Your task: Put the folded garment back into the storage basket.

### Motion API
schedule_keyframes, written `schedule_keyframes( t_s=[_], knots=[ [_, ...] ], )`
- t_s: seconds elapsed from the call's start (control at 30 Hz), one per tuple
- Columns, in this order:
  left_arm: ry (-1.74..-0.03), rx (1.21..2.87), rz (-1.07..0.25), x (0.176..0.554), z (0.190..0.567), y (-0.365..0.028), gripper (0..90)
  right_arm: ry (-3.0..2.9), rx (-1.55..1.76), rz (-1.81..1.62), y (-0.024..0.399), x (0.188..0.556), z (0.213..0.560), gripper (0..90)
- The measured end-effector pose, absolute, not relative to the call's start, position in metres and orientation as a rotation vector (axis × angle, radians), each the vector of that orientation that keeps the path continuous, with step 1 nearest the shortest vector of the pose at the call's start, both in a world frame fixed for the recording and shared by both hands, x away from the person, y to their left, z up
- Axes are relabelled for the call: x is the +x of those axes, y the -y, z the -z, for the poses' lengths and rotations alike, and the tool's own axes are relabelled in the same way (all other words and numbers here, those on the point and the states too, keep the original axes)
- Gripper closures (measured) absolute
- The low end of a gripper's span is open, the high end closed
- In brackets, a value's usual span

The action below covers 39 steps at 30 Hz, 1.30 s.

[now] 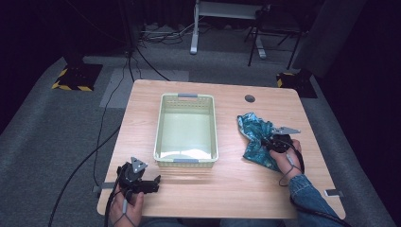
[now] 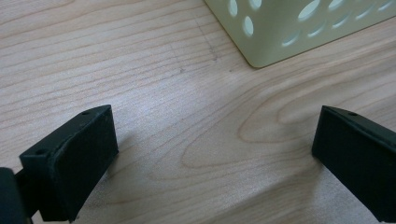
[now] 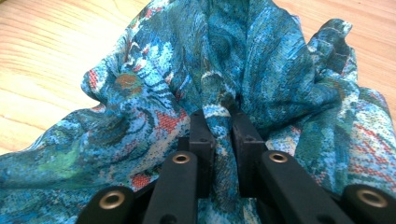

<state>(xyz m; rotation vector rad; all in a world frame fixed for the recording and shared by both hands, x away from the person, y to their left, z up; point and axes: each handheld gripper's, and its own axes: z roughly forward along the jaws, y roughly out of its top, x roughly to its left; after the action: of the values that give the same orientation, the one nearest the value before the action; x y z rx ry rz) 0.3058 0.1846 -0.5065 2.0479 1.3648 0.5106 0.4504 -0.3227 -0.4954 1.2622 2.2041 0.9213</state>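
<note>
Blue patterned cloth [image 3: 224, 70] pinched in right gripper [image 3: 223, 122].
Bunched toward 12 o'clock beyond closed jaws, on table [image 1: 236, 175]; left gripper [image 2: 210, 154] spread wide, empty, basket [image 2: 299, 28] at 1 o'clock.

A pale green perforated plastic basket [image 1: 186, 130] is blocking the middle of the light wooden table [image 1: 227, 182]; bare wood is lying open along both sides.

1. The high view is looking forward and down from above the near side, taking in the whole table [image 1: 227, 184].
2. The left gripper view is looking low and close across the tabletop, sharing the basket [image 2: 299, 28] corner with the high view.
3. The right gripper view is sitting very close over the cloth [image 3: 233, 60], which is also showing at the high view's right.
</note>
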Motion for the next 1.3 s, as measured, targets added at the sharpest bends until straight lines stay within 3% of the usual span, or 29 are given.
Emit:
schedule_keyframes(
  t_s=[0.4, 1.3],
  knots=[
    [-1.364, 2.049, -0.511, 0.306, 0.506, -0.185, 0.3, -2.136, 1.324, -0.947, 0.322, 0.448, 0.491, 83.3],
    [-1.364, 2.049, -0.511, 0.306, 0.506, -0.185, 0.3, -2.001, 1.328, -1.093, 0.329, 0.447, 0.426, 83.5]
  ],
)
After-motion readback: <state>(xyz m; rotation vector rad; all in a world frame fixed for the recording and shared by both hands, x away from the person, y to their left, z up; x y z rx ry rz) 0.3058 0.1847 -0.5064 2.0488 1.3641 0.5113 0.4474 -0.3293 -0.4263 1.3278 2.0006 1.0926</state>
